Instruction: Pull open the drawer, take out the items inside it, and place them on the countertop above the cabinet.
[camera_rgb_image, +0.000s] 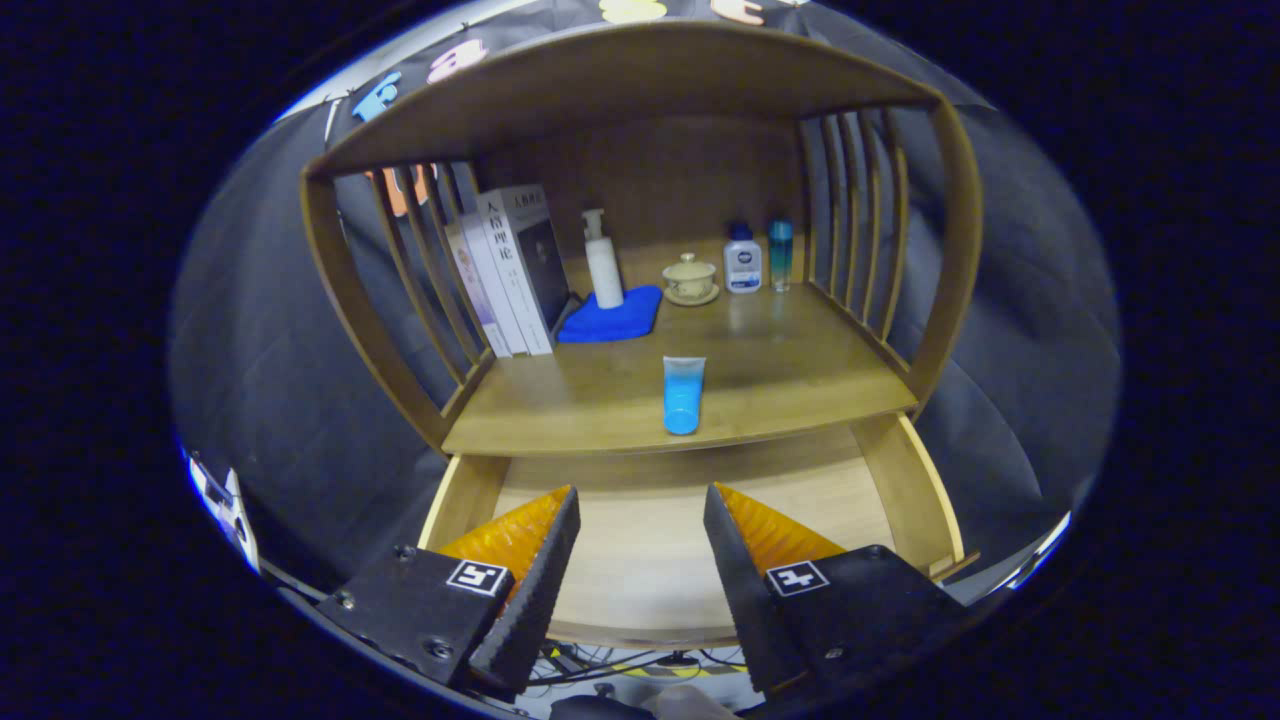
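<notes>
Blue tube (684, 394) lies on the countertop (800, 370) near its front edge — set down there, it seems, straight above the pulled-out drawer (650, 540), whose visible floor looks bare. The gripper (641, 545) hangs over that drawer, fingers spread and holding nothing.

Chinese characters down white book spine (517, 268), too blurred to read; square coded markers atop spread-fingered gripper (640, 497).
</notes>
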